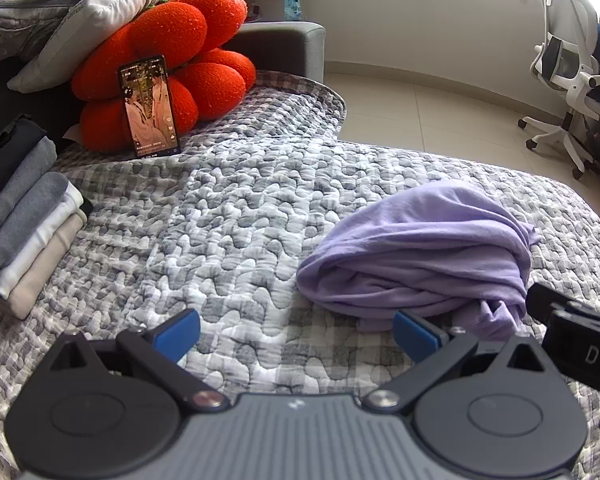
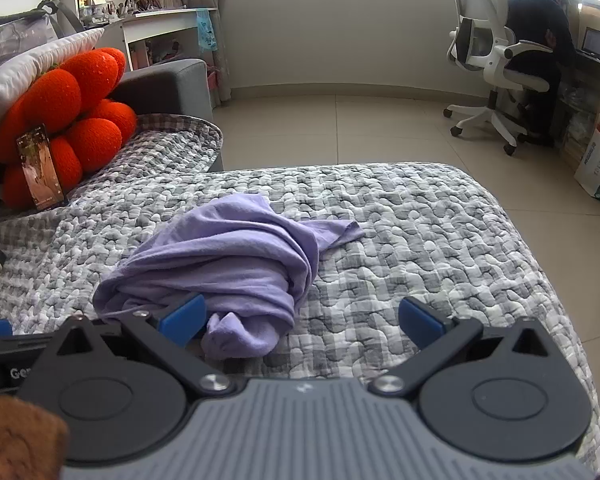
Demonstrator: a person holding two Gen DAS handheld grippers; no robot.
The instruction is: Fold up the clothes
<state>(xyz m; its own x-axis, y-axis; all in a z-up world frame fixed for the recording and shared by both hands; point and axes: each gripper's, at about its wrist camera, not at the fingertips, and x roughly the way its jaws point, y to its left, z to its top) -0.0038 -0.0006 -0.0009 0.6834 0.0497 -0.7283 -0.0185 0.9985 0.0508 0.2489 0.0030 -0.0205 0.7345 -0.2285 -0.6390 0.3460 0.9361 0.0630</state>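
A crumpled lilac garment [image 1: 420, 252] lies in a heap on the grey checked quilt [image 1: 228, 216]. In the left wrist view it sits ahead and to the right of my left gripper [image 1: 296, 334], whose blue pads stand wide apart over bare quilt. In the right wrist view the same lilac garment [image 2: 220, 264] lies ahead and to the left of my right gripper [image 2: 304, 320], also open; its left pad is close to the heap's near edge, and nothing is held. The right gripper's body shows at the left view's right edge.
A stack of folded clothes [image 1: 24, 236] rests at the quilt's left edge. A phone [image 1: 150, 106] leans on an orange flower cushion [image 1: 160, 64] at the back left. Beyond the bed lie tiled floor, a white office chair [image 2: 492, 60] and a person at a desk.
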